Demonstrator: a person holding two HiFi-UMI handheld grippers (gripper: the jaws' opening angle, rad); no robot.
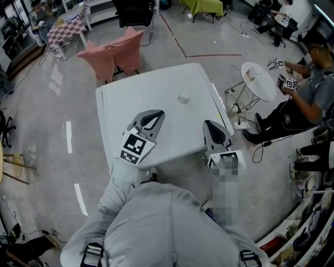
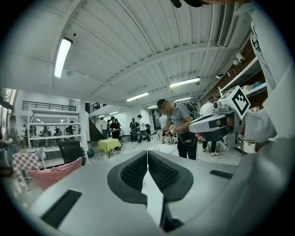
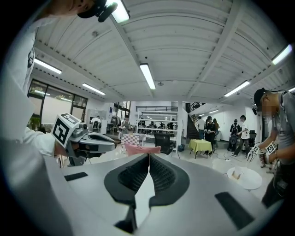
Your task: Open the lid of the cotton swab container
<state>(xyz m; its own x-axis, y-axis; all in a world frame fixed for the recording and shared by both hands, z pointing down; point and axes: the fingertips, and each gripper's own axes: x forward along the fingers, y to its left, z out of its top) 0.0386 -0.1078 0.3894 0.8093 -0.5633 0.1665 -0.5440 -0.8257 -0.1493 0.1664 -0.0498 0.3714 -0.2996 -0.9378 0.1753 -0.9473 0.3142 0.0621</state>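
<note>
The cotton swab container (image 1: 182, 98) is a small pale thing on the far right part of the white table (image 1: 156, 94); its lid is too small to make out. My left gripper (image 1: 153, 117) is held above the table's near left part, its jaws shut with nothing between them. My right gripper (image 1: 212, 125) hangs over the near right edge, also shut and empty. Both point away from the tabletop: the left gripper view shows shut jaws (image 2: 147, 155) against the ceiling and hall, and so does the right gripper view (image 3: 149, 157). Neither gripper view shows the container.
Pink-draped chairs (image 1: 115, 52) stand behind the table. At the right a seated person (image 1: 308, 96) holds grippers beside a small round white table (image 1: 259, 81), with cables on the floor (image 1: 237, 117). A checkered table (image 1: 68, 28) and a black chair (image 1: 133, 13) stand farther off.
</note>
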